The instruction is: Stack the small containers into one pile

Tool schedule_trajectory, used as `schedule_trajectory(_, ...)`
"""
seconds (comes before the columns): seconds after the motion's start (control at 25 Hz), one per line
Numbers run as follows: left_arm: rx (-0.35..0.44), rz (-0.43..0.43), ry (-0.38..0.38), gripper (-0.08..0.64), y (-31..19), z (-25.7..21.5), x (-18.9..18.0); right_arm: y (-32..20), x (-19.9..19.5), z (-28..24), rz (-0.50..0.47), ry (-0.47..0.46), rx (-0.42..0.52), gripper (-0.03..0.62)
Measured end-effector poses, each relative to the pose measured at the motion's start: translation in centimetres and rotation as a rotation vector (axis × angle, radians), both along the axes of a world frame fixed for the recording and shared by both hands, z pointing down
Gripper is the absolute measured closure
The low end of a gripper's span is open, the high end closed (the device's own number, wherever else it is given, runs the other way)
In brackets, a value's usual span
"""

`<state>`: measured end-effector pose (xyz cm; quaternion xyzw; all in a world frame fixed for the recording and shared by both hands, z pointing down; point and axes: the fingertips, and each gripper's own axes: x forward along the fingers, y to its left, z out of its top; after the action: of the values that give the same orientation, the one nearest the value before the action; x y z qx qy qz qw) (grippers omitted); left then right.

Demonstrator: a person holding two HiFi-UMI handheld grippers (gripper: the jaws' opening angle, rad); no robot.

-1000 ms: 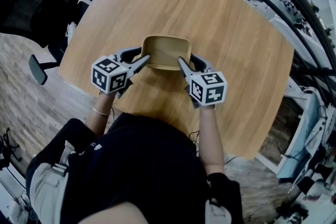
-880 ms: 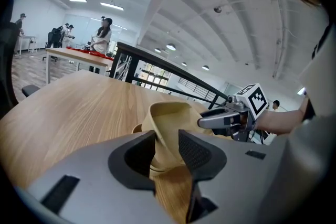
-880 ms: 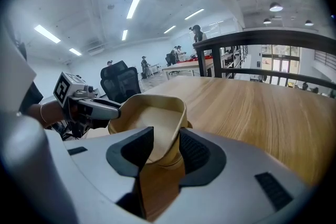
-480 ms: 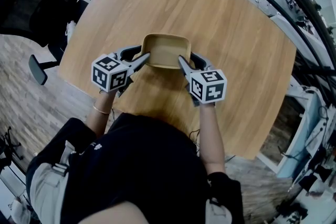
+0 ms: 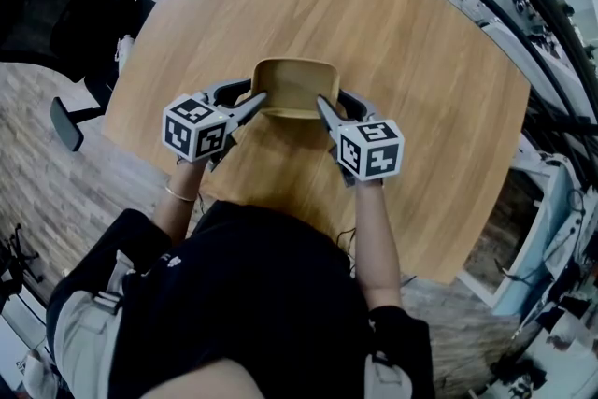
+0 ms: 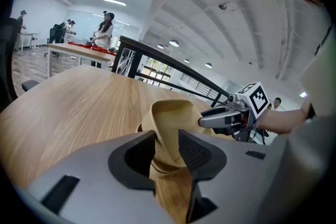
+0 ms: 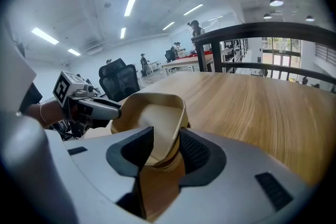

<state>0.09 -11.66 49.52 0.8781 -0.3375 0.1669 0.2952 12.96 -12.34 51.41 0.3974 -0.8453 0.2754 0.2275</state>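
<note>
Near the front edge of the pale, wood-grained table (image 5: pixel 392 23), a tan, rounded-square, thin-walled container (image 5: pixel 294 87) lies directly between the left gripper (image 5: pixel 256 104) and the right gripper (image 5: pixel 323 107), both equally close. Each gripper is clenched on one side wall of it, ribbed dark pads to either face of the smooth, matte wall, mouth upward. Layered lips low on the wall suggest it already sits nested in others, so the coming move likely turns on both sides moving level.
</note>
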Motion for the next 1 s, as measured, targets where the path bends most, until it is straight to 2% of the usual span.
schedule_trajectory(0.48, -0.03, -0.007, 0.002, 0.42, 0.21, 0.89, -0.09, 0.08, -0.11, 0.54, -0.01, 0.014, -0.023, 0.434)
schedule_trajectory(1.0, 0.013, 0.033, -0.003, 0.419, 0.4, 0.83, -0.14, 0.11, 0.59, 0.59, 0.003, 0.008, 0.003, 0.434)
